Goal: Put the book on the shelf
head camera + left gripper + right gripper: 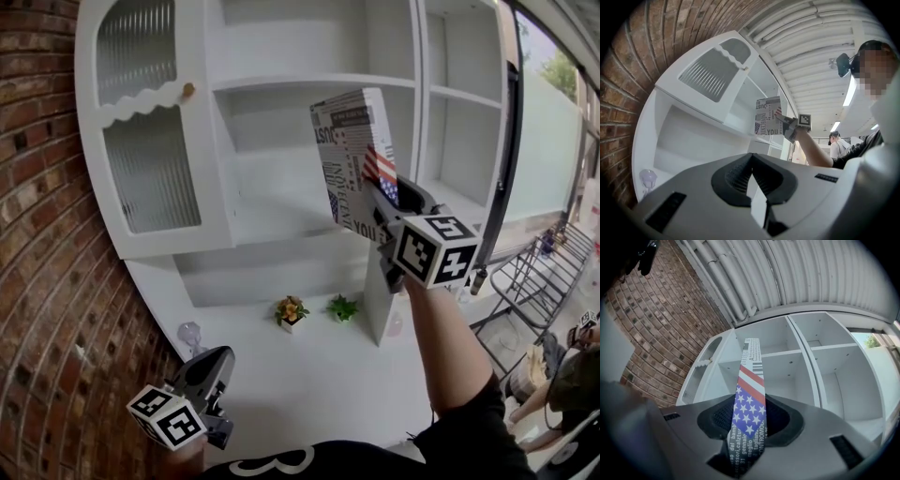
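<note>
Right gripper (377, 202), centre-right of the head view, is clamped on a thick book with a newsprint-and-stars-and-stripes cover (353, 155). It grips the book's lower right edge and the book stands nearly upright with a slight tilt. In the right gripper view the jaws stand wide, one pad against each cover. The book (750, 401) runs up the middle of the frame from between them, flag-printed narrow side toward the camera. The book is in the air in front of the white wooden shelf unit (319, 82), over the middle open compartment, and touches no shelf board. Left gripper (219, 364) sits low at the lower left of the head view, over the white counter (309, 384), well apart from the book. In its own view the jaws meet at the tips with nothing between them. That view also shows the book (767, 116) and the right gripper (786, 123) at centre, ahead of the shelves. Ribbed-glass white cabinet door (141, 178) is at upper left, with red brick wall (42, 244) down the left edge. Small orange-flowered pot plant (292, 310) and small green pot plant (342, 307) stand side by side on the counter below the shelves.
</note>
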The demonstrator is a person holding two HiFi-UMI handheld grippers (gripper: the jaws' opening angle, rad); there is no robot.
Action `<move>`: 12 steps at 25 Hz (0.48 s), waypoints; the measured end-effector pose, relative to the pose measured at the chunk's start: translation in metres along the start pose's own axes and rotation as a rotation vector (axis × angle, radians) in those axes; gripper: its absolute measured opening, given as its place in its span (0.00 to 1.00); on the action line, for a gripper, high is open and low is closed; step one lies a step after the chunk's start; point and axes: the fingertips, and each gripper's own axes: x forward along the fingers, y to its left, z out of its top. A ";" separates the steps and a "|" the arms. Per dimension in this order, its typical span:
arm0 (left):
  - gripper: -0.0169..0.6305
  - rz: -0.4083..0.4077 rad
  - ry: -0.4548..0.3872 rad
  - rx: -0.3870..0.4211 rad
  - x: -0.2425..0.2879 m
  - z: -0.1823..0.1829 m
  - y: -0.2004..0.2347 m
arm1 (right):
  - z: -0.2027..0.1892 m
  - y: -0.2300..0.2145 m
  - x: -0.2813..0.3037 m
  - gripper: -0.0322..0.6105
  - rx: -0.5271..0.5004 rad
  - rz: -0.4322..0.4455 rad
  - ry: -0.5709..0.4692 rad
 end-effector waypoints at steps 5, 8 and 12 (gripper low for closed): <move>0.03 0.010 -0.003 -0.002 0.001 -0.001 0.009 | -0.013 -0.011 0.018 0.30 0.002 -0.046 0.007; 0.03 0.015 -0.005 -0.006 0.001 -0.001 0.014 | -0.023 -0.018 0.028 0.30 0.015 -0.079 0.011; 0.03 0.027 -0.011 -0.012 0.001 -0.001 0.024 | -0.032 -0.021 0.042 0.30 0.012 -0.118 0.003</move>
